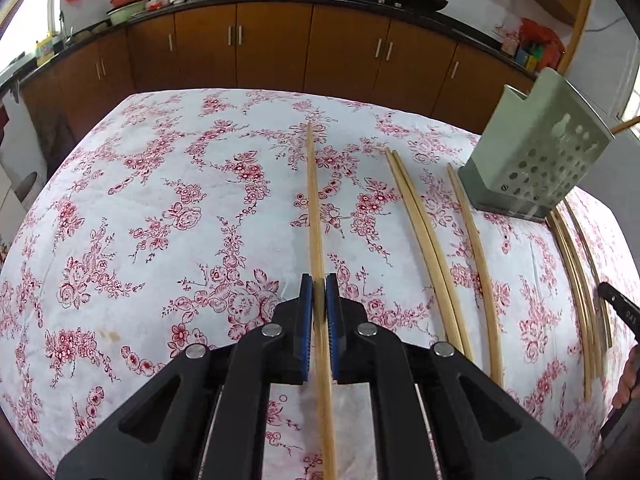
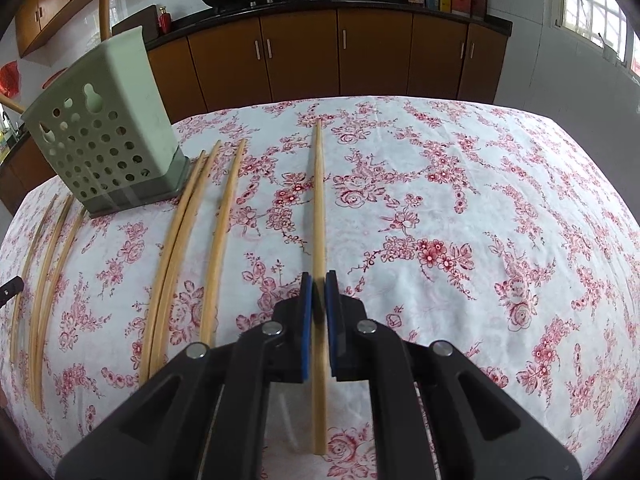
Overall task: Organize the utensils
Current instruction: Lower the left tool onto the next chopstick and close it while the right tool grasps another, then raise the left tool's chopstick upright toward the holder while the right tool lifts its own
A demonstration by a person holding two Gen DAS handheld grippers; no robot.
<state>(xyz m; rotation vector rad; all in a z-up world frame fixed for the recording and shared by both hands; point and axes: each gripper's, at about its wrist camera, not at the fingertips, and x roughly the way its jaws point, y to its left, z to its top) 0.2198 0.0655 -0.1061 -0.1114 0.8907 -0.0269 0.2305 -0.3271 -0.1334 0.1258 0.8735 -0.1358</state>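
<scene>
My left gripper (image 1: 319,280) is shut on a wooden chopstick (image 1: 314,208) that runs forward along the table between its blue pads. My right gripper (image 2: 319,277) is shut on another wooden chopstick (image 2: 319,200) in the same way. A pale green perforated utensil holder (image 1: 532,156) stands at the right in the left wrist view and at the left in the right wrist view (image 2: 104,132); a chopstick end sticks out of its top. Several loose chopsticks (image 1: 424,232) lie on the cloth beside the holder, also in the right wrist view (image 2: 184,240).
The table has a white cloth with red flowers (image 1: 160,220). Behind it run brown kitchen cabinets (image 1: 272,48) with woks on the counter. The right gripper's tip shows at the right edge of the left wrist view (image 1: 618,304).
</scene>
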